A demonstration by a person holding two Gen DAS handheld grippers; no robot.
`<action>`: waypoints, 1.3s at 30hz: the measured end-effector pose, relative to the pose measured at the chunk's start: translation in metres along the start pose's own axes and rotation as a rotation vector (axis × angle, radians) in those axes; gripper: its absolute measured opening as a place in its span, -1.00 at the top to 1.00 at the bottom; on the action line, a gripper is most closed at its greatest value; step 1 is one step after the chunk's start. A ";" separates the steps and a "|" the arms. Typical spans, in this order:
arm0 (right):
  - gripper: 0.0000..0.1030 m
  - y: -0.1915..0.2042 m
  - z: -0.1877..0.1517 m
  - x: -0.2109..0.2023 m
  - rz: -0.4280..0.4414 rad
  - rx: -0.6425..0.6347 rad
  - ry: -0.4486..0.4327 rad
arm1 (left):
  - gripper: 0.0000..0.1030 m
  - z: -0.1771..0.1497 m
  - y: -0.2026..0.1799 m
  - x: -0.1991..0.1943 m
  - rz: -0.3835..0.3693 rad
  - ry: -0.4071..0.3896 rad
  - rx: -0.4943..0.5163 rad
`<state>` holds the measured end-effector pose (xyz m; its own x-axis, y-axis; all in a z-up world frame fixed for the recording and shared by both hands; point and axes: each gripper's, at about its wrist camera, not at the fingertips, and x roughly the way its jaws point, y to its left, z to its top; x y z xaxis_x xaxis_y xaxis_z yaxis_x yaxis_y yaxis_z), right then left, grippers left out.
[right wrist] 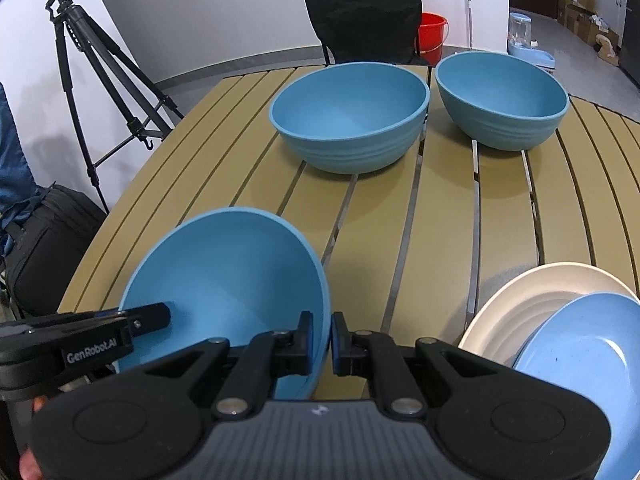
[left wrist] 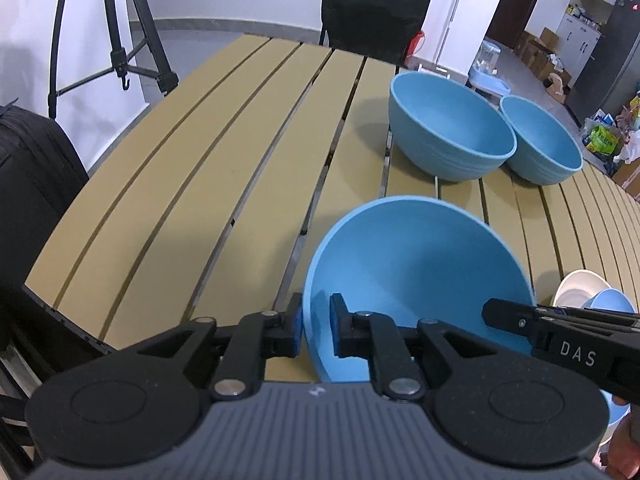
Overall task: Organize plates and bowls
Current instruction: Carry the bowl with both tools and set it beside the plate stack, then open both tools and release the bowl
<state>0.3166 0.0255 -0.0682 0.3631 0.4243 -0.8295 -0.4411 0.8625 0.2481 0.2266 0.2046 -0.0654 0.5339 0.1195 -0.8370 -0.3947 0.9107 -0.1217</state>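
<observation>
A blue bowl (left wrist: 420,272) (right wrist: 224,272) sits on the slatted tan table (right wrist: 440,220) right in front of both grippers. My left gripper (left wrist: 316,328) straddles its left rim, with one pad outside and one inside, and a visible gap to the inner wall. My right gripper (right wrist: 322,340) straddles the right rim, its pads slightly off the thin wall. Each view shows the other gripper's finger (left wrist: 504,312) (right wrist: 148,318) reaching over the bowl. Two more blue bowls (right wrist: 348,112) (right wrist: 500,96) stand side by side farther back.
A cream plate (right wrist: 520,304) with a blue plate (right wrist: 580,352) leaning on it lies at the near right. A black chair (right wrist: 360,16) and a red bucket (right wrist: 432,36) are beyond the table. At the left are a tripod (right wrist: 80,60) and a black bag (left wrist: 32,184).
</observation>
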 end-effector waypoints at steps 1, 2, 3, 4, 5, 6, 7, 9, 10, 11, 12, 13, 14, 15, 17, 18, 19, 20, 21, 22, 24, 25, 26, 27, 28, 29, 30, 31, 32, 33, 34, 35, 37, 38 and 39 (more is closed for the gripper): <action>0.74 -0.001 0.001 -0.002 0.006 0.002 -0.006 | 0.27 0.001 0.001 -0.002 -0.003 -0.009 -0.004; 0.70 -0.002 0.001 -0.004 0.006 0.005 -0.014 | 0.11 0.001 0.002 -0.006 -0.002 -0.024 -0.008; 0.52 -0.004 0.001 -0.008 0.009 0.013 -0.022 | -0.09 0.001 0.003 -0.010 0.003 -0.045 -0.009; 0.34 -0.006 0.000 -0.013 0.016 0.019 -0.033 | -0.21 0.002 0.003 -0.015 0.009 -0.065 -0.011; 0.24 -0.007 -0.001 -0.017 0.021 0.020 -0.047 | -0.29 0.002 0.005 -0.019 0.011 -0.081 -0.013; 0.02 -0.009 -0.001 -0.022 0.022 0.022 -0.061 | -0.50 0.002 0.006 -0.024 0.007 -0.100 -0.018; -0.13 -0.010 -0.003 -0.028 0.023 0.024 -0.078 | -0.71 0.002 0.009 -0.028 0.006 -0.114 -0.022; -0.32 -0.012 -0.005 -0.038 0.031 0.024 -0.105 | -0.97 0.000 0.011 -0.036 0.006 -0.145 -0.025; -0.53 -0.013 -0.006 -0.043 0.032 0.027 -0.118 | -1.00 0.000 0.011 -0.039 0.001 -0.156 -0.023; -0.64 -0.014 -0.008 -0.048 0.030 0.030 -0.134 | -1.00 -0.001 0.011 -0.042 -0.001 -0.165 -0.018; -0.78 -0.015 -0.009 -0.053 0.025 0.033 -0.150 | -1.00 -0.002 0.010 -0.044 0.000 -0.171 -0.007; -0.79 -0.017 -0.009 -0.057 0.019 0.034 -0.162 | -1.00 -0.003 0.008 -0.046 0.001 -0.173 0.004; -0.79 -0.018 -0.009 -0.060 0.010 0.033 -0.170 | -1.00 -0.003 0.007 -0.047 0.005 -0.174 0.013; -0.81 -0.018 -0.010 -0.063 -0.001 0.035 -0.175 | -1.00 -0.004 0.006 -0.048 0.006 -0.177 0.020; -0.93 -0.020 -0.011 -0.067 -0.020 0.041 -0.181 | -1.00 -0.006 0.005 -0.050 -0.003 -0.184 0.025; -0.99 -0.022 -0.012 -0.069 -0.024 0.043 -0.186 | -1.00 -0.007 0.005 -0.050 -0.008 -0.185 0.023; -0.99 -0.022 -0.013 -0.070 -0.027 0.045 -0.188 | -1.00 -0.008 0.004 -0.051 -0.010 -0.187 0.023; -0.99 -0.023 -0.015 -0.071 -0.030 0.046 -0.187 | -1.00 -0.009 0.004 -0.051 -0.011 -0.187 0.022; -0.99 -0.024 -0.016 -0.071 -0.034 0.047 -0.185 | -1.00 -0.009 0.004 -0.051 -0.011 -0.186 0.022; -0.99 -0.025 -0.017 -0.072 -0.038 0.047 -0.184 | -1.00 -0.009 0.003 -0.051 -0.012 -0.186 0.023; -0.99 -0.027 -0.019 -0.073 -0.043 0.048 -0.183 | -1.00 -0.010 0.002 -0.051 -0.015 -0.187 0.025; -0.99 -0.028 -0.019 -0.074 -0.045 0.048 -0.183 | -1.00 -0.010 0.001 -0.052 -0.016 -0.188 0.026; -0.99 -0.028 -0.019 -0.075 -0.048 0.049 -0.183 | -1.00 -0.010 0.001 -0.052 -0.018 -0.189 0.028; -0.99 -0.028 -0.020 -0.075 -0.051 0.049 -0.182 | -1.00 -0.010 0.000 -0.053 -0.018 -0.189 0.029; -0.99 -0.029 -0.020 -0.075 -0.057 0.048 -0.179 | -1.00 -0.010 0.000 -0.053 -0.018 -0.189 0.030; -0.99 -0.029 -0.020 -0.075 -0.063 0.047 -0.176 | -1.00 -0.010 0.000 -0.053 -0.018 -0.190 0.030; -1.00 -0.029 -0.020 -0.075 -0.068 0.045 -0.173 | -1.00 -0.010 0.000 -0.053 -0.018 -0.190 0.030; -1.00 -0.028 -0.020 -0.076 -0.071 0.044 -0.172 | -1.00 -0.010 0.000 -0.053 -0.019 -0.190 0.029; -1.00 -0.029 -0.021 -0.076 -0.071 0.045 -0.173 | -1.00 -0.010 0.000 -0.053 -0.019 -0.190 0.030; -1.00 -0.029 -0.021 -0.076 -0.071 0.047 -0.173 | -1.00 -0.010 0.000 -0.053 -0.018 -0.188 0.030; -1.00 -0.030 -0.021 -0.077 -0.071 0.048 -0.173 | -1.00 -0.010 0.000 -0.053 -0.018 -0.187 0.031; -0.99 -0.031 -0.021 -0.077 -0.071 0.050 -0.174 | -1.00 -0.010 -0.001 -0.053 -0.019 -0.186 0.031; -1.00 -0.032 -0.020 -0.077 -0.072 0.053 -0.174 | -1.00 -0.010 -0.001 -0.052 -0.021 -0.184 0.031; -1.00 -0.033 -0.020 -0.077 -0.073 0.055 -0.174 | -1.00 -0.009 -0.001 -0.052 -0.021 -0.183 0.032; -1.00 -0.033 -0.020 -0.077 -0.074 0.058 -0.174 | -1.00 -0.009 -0.001 -0.052 -0.020 -0.183 0.033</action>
<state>0.2867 -0.0417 -0.0223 0.5315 0.3958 -0.7489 -0.3617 0.9055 0.2219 0.1931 0.1937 -0.0264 0.6696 0.1679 -0.7235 -0.3591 0.9259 -0.1175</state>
